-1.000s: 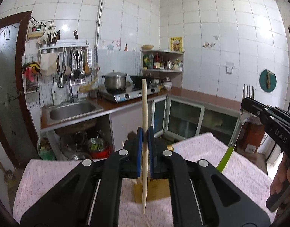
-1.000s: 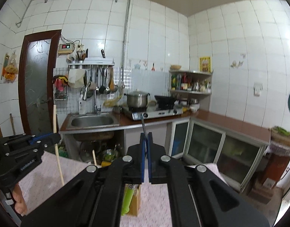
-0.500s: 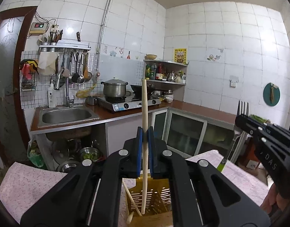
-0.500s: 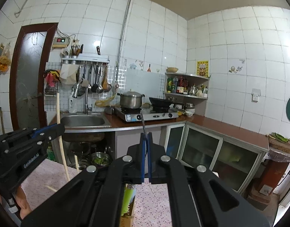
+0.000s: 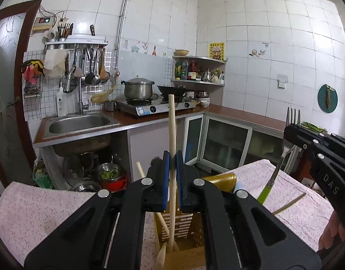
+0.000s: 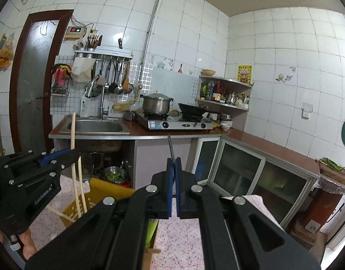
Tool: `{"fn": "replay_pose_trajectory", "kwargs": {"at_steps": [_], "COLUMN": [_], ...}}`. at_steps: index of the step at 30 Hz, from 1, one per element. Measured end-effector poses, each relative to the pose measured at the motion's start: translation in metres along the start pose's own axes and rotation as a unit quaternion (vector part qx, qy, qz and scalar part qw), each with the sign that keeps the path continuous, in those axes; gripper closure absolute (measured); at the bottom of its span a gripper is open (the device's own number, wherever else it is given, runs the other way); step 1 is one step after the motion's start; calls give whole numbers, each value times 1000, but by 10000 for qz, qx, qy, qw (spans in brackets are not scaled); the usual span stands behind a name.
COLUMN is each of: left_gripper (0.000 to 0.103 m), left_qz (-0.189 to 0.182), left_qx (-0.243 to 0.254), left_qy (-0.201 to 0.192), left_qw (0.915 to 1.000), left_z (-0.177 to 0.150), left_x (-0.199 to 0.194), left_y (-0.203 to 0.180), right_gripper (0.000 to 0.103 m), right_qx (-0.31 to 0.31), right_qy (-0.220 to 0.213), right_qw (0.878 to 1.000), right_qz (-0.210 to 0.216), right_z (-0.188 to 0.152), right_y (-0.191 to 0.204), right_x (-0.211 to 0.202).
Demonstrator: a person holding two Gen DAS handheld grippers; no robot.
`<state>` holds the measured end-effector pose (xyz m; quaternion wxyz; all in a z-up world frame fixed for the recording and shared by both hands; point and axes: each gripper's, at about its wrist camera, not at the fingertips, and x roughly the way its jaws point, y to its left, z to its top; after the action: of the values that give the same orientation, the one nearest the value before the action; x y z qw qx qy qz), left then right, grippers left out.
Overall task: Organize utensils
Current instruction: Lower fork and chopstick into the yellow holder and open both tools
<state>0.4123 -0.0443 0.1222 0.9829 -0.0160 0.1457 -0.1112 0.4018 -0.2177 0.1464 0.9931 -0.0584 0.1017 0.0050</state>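
Note:
My left gripper (image 5: 172,159) is shut on a pale wooden chopstick (image 5: 171,123) that stands upright. Its lower end reaches down into a yellow slotted utensil holder (image 5: 183,220) on the table. Other chopsticks (image 5: 141,171) lean inside the holder. My right gripper (image 6: 173,164) is shut on a fork (image 5: 292,117) with its tines up and its green handle (image 5: 264,193) hanging below, just right of the holder. In the right wrist view the left gripper (image 6: 74,154) grips the chopstick (image 6: 73,135) over the holder (image 6: 100,193). The fork's metal neck (image 6: 170,146) shows edge-on there.
A pink patterned cloth (image 5: 37,209) covers the table. One loose chopstick (image 5: 289,203) lies on it at the right. Beyond the table are a sink (image 5: 80,123), a stove with a pot (image 5: 137,88), and glass-door cabinets (image 5: 226,144).
Both grippers have come down towards the table. The chopstick's lower end has gone into the yellow holder. The fork has sunk beside it.

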Motion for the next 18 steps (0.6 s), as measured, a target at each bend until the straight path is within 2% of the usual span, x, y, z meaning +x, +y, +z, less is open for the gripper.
{"fn": "replay_pose_trajectory", "kwargs": {"at_steps": [13, 18], "left_gripper": [99, 98], "left_qz": [88, 122], "left_qx": [45, -43], "left_qy": [525, 689], "left_qw": [9986, 9975], "left_z": [-33, -38], "left_x": [2, -9], "left_y": [3, 6], "right_gripper": [101, 99], "right_qx": [-33, 177], "right_qy": [589, 875], "right_qw": [9979, 9945], "right_qz": [256, 539], "right_z": [-40, -43], "right_y": [4, -2], "right_x": [8, 9]}}
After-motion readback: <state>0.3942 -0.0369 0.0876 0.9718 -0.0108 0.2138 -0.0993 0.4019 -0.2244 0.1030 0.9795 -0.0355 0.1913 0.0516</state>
